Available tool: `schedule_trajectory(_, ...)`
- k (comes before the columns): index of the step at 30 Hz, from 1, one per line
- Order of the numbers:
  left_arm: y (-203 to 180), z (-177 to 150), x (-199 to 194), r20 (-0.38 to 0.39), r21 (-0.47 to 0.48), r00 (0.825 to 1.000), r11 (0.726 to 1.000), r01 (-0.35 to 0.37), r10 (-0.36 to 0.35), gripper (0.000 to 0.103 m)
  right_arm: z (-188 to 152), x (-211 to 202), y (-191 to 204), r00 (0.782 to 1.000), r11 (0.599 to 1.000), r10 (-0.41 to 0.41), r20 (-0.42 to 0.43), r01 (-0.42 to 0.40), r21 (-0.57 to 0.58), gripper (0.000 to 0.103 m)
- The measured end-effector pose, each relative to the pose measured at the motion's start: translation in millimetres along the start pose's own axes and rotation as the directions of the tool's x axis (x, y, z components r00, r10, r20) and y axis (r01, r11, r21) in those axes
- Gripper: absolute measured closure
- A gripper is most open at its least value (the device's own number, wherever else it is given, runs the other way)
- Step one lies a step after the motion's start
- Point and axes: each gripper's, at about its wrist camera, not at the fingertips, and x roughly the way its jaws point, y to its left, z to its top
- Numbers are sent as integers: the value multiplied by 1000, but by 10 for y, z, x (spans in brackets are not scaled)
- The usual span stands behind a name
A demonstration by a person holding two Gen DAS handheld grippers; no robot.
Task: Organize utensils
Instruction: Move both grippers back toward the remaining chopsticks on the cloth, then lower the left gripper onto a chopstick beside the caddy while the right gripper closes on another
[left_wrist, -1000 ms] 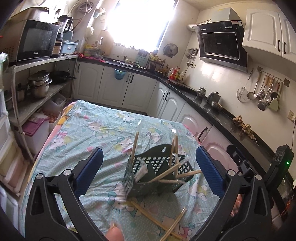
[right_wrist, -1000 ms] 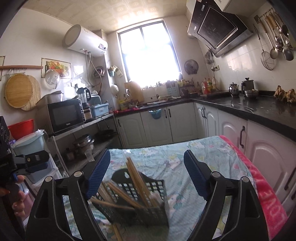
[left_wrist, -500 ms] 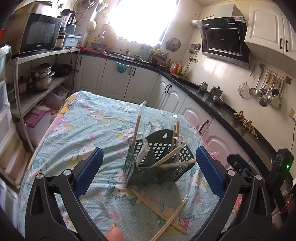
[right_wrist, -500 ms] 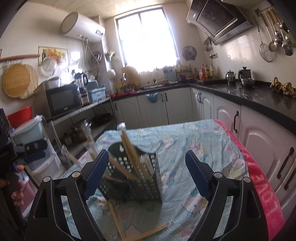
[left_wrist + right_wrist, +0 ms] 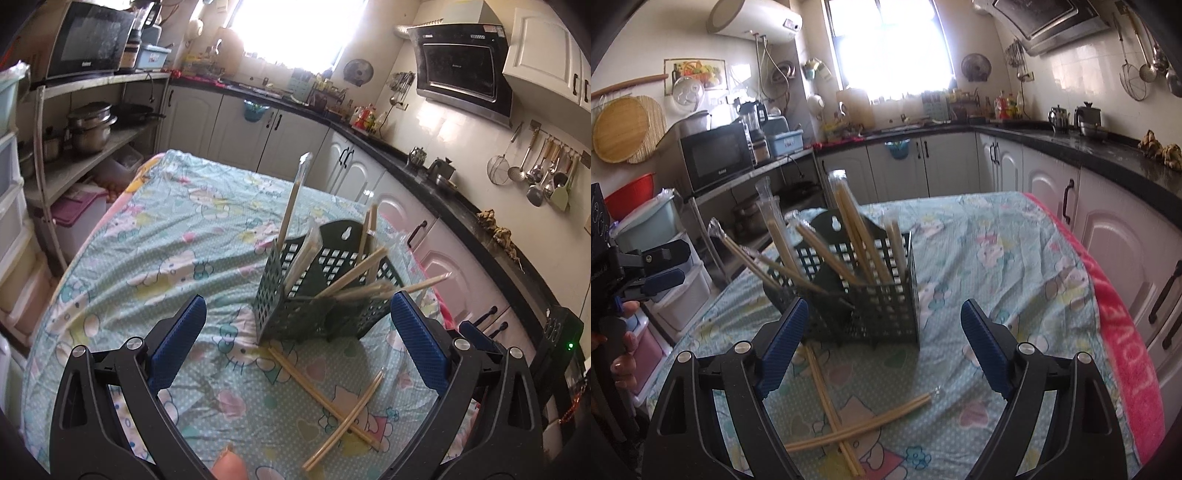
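A dark green lattice utensil holder (image 5: 325, 291) (image 5: 871, 291) stands on the table with several wrapped chopstick pairs (image 5: 295, 199) (image 5: 857, 229) leaning out of it. Two more chopstick pairs (image 5: 343, 406) (image 5: 834, 406) lie crossed on the cloth in front of it. My left gripper (image 5: 295, 339) is open and empty, above the table just short of the holder. My right gripper (image 5: 882, 347) is open and empty, near the holder's other side. The left gripper also shows at the left edge of the right wrist view (image 5: 661, 266).
The table has a light blue cartoon cloth (image 5: 177, 236) with a pink towel (image 5: 1119, 332) along its edge. White cabinets under a black counter (image 5: 1089, 147) run on the right. A shelf with a microwave (image 5: 92, 37) and pots stands on the left.
Both grippers have pulled back and tilted down, so the holder sits farther ahead and the crossed chopsticks on the cloth show in full. Both stay open.
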Motion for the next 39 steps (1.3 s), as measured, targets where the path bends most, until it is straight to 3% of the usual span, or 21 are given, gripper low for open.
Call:
schedule_trajectory(14,92,-262,329,-108,-51,994,999,-14,8,11,-253,164,-90,991,1000,-15,-133,19,24,21)
schedule_trajectory(26,124,-533,739,-231,-122,972,992,12,-41,11,-445,364,-269,967,997,-27,-252,45,64,22)
schedule_trajectory(35,128,-671,1034,-318,-192,943,981,37,-98,40,-610,597,-317,935,992,12,-355,33,119,37)
schedule_trajectory(39,139,-725,1171,-354,-220,928,975,39,-117,45,-652,709,-341,921,989,30,-390,30,146,45)
